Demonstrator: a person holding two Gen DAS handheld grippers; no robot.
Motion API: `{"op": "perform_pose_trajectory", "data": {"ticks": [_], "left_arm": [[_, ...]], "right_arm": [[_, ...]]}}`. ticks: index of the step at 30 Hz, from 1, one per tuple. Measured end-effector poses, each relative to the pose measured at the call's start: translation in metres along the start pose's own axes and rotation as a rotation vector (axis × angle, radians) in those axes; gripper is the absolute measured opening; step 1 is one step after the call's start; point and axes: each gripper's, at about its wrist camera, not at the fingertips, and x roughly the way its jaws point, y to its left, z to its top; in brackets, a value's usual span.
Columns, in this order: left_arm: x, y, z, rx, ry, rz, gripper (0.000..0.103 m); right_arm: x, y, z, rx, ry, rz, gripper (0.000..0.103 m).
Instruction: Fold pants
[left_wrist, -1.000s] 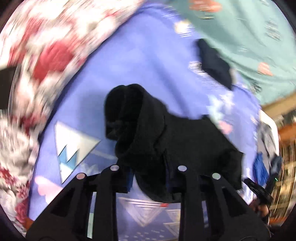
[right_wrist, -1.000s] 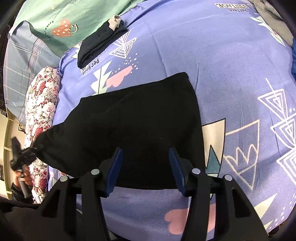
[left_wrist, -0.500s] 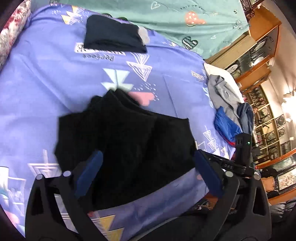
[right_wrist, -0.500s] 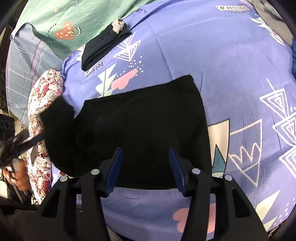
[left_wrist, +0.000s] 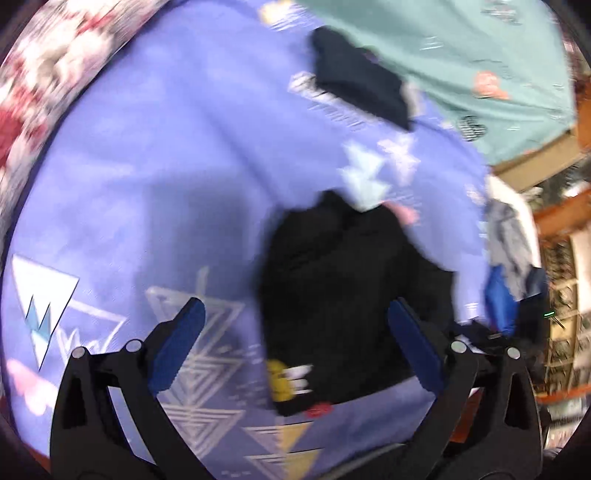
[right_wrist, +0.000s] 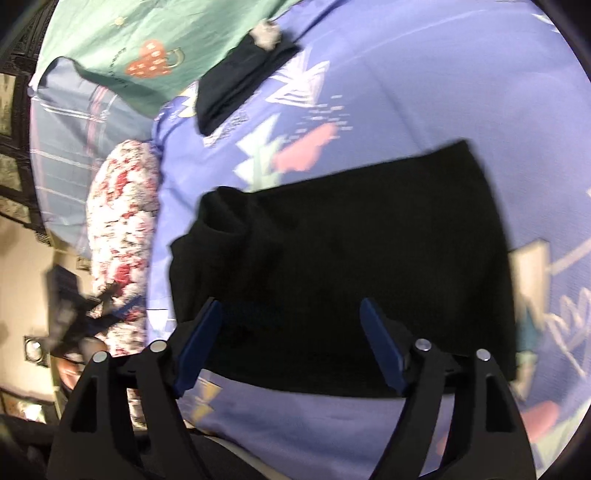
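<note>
Both my jaws just opened, nothing gripped: left gripper (left_wrist: 291, 332) released wide, right gripper (right_wrist: 291, 332) spread over the black pants (right_wrist: 351, 266), which lie folded on the purple bedsheet (right_wrist: 424, 81). Fold laid down, I judge; next needs regrasping an edge to fold again.

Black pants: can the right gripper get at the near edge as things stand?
Probably yes. The right gripper, whose jaws have just been opening, stands open right over the near edge of the black pants, nothing pinched between its fingers. Only flat purple bedsheet surrounds it; nothing blocks.
</note>
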Motion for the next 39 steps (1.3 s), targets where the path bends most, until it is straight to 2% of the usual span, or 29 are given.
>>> {"op": "perform_pose_trajectory", "data": {"ticks": [2, 5, 8, 10, 14, 19, 22, 23, 24, 26, 29, 32, 34, 36, 39], "left_arm": [[0.01, 0.01, -0.008, -0.007, 0.036, 0.051, 0.1], [0.026, 0.011, -0.021, 0.048, 0.078, 0.131, 0.101], [0.036, 0.005, -0.03, 0.101, 0.106, 0.16, 0.1], [0.041, 0.003, -0.032, 0.113, 0.124, 0.163, 0.1], [0.051, 0.003, -0.036, 0.103, 0.163, 0.141, 0.101], [0.058, 0.007, -0.039, 0.083, 0.18, 0.124, 0.1], [0.063, 0.008, -0.039, 0.075, 0.186, 0.12, 0.101], [0.065, 0.009, -0.038, 0.074, 0.188, 0.122, 0.1], [0.066, 0.01, -0.038, 0.071, 0.19, 0.123, 0.1], [0.065, 0.013, -0.036, 0.064, 0.193, 0.124, 0.1], [0.064, 0.013, -0.029, 0.062, 0.184, 0.131, 0.1], [0.051, 0.018, -0.021, 0.061, 0.151, 0.129, 0.1], [0.039, 0.021, -0.014, 0.041, 0.119, 0.117, 0.1], [0.027, 0.024, -0.007, 0.024, 0.087, 0.107, 0.1], [0.012, 0.026, 0.002, 0.011, 0.044, 0.091, 0.1]], "right_arm": [[0.016, 0.015, 0.007, -0.025, 0.035, 0.008, 0.086], [0.035, 0.031, 0.015, -0.071, 0.062, -0.027, 0.086], [0.053, 0.035, 0.022, -0.07, 0.078, -0.076, 0.089], [0.066, 0.035, 0.027, -0.05, 0.099, -0.119, 0.089], [0.078, 0.047, 0.035, -0.085, 0.099, -0.113, 0.089], [0.1, 0.057, 0.049, -0.094, 0.136, -0.177, 0.09], [0.109, 0.071, 0.048, -0.185, 0.166, -0.182, 0.091], [0.112, 0.075, 0.048, -0.213, 0.171, -0.182, 0.086], [0.117, 0.08, 0.045, -0.263, 0.189, -0.194, 0.066], [0.127, 0.083, 0.041, -0.293, 0.231, -0.213, 0.042], [0.125, 0.092, 0.04, -0.303, 0.211, -0.23, 0.034], [0.1, 0.106, 0.044, -0.297, 0.161, -0.129, 0.029], [0.065, 0.117, 0.047, -0.279, 0.122, 0.026, 0.028], [0.024, 0.123, 0.045, -0.299, 0.054, 0.124, 0.028], [-0.03, 0.103, 0.042, -0.283, -0.049, 0.224, 0.028]]}}
